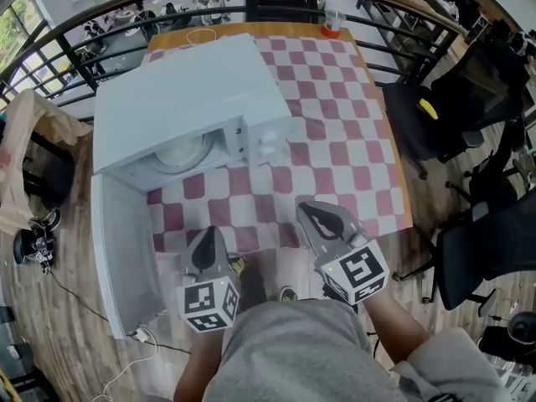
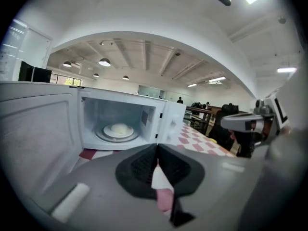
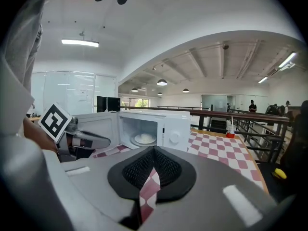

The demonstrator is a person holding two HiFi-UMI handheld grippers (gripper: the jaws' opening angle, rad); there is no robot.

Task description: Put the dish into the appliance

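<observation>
- The dish (image 1: 180, 152) is sitting on the round turntable inside the microwave (image 1: 188, 99), left of centre in the head view. It is showing as a pale mound in the left gripper view (image 2: 118, 129) and in the right gripper view (image 3: 143, 138).
- The microwave's door (image 1: 121, 254) is hanging wide open, running down the left side of the head view from the cavity toward the lower left.
- The microwave is standing on a table covered by a red and white checkered cloth (image 1: 335, 141), which is filling the middle and right of the frame.
- You are holding the left gripper (image 1: 207, 241) at the lower centre, just off the near edge of the cloth and beside the open door. Its jaws are pressed together with nothing between them (image 2: 157, 146).
- You are holding the right gripper (image 1: 311, 213) just to the right of it, over the cloth's near edge. Its jaws are also meeting at the tips and pinching nothing (image 3: 153, 149).
- Both grippers are pointing toward the open cavity, well apart from the dish.
- A cup (image 1: 332, 25) is standing at the table's far end, top centre.
- Black chairs (image 1: 435, 115) are crowding the right edge.
</observation>
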